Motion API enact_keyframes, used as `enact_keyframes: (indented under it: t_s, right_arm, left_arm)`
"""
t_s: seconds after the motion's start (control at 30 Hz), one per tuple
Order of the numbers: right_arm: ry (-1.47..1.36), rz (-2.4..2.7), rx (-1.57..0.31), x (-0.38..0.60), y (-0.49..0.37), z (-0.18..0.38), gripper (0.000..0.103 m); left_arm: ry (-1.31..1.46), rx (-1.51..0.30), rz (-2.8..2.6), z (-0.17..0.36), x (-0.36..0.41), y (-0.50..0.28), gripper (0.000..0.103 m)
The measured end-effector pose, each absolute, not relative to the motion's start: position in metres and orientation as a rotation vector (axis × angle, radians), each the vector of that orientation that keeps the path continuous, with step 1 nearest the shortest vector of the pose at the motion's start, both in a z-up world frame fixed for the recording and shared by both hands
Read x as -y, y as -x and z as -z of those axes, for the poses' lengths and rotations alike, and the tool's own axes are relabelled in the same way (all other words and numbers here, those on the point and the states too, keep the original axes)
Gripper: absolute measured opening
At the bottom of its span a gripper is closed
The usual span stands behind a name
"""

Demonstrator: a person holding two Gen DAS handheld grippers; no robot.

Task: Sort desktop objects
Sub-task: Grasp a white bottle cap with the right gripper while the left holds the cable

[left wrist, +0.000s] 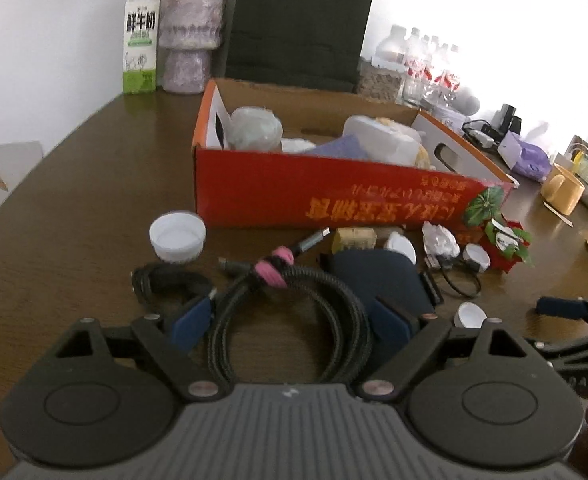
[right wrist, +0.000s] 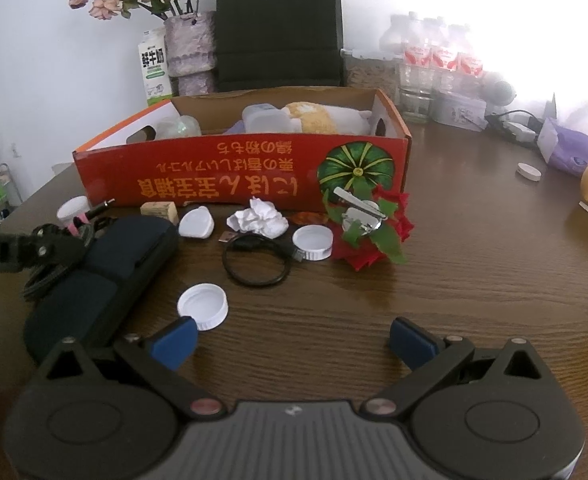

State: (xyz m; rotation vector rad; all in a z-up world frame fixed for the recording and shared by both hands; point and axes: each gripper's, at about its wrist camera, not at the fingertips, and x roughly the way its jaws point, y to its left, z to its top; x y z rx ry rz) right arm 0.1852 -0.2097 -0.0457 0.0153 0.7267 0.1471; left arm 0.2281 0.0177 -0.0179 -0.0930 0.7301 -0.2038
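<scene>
The left gripper (left wrist: 294, 322) gapes wide around the coiled black braided cable (left wrist: 290, 312) without pinching it, while the right gripper (right wrist: 294, 344) stands open over bare brown wooden table (right wrist: 454, 280).

鲜牛奶 on milk carton (left wrist: 140, 40), upside-down orange Japanese lettering on red box (right wrist: 230, 176)

A: Where is the box (right wrist: 238, 168)?
B: On the tabletop (right wrist: 454, 280), near the middle. A milk carton (right wrist: 154, 68) and a vase (right wrist: 188, 56) stand behind it.
A: What lies in front of the box?
B: A paper ball (right wrist: 260, 218), some caps, and a looped cable (left wrist: 290, 320) off to the left.
</scene>
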Motion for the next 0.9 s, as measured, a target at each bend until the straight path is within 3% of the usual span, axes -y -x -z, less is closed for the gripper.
enact_keyframes:
  t_s: [0.33,0.43,0.9]
  right_arm:
    - [-0.004,-0.155,-0.725,0.206,-0.185,0.047,0.103]
    - [0.000,-0.153,-0.726,0.205,-0.184,0.047,0.103]
    - [-0.021,-0.184,-0.706,0.204,-0.184,0.043,0.101]
  left_arm:
    - [0.120,-0.767,0.205,0.024,-0.016,-0.228,0.098]
    - [0.147,-0.761,0.208,0.024,-0.018,-0.229,0.089]
    - [0.111,-0.676,0.197,0.009,-0.010,-0.214,0.087]
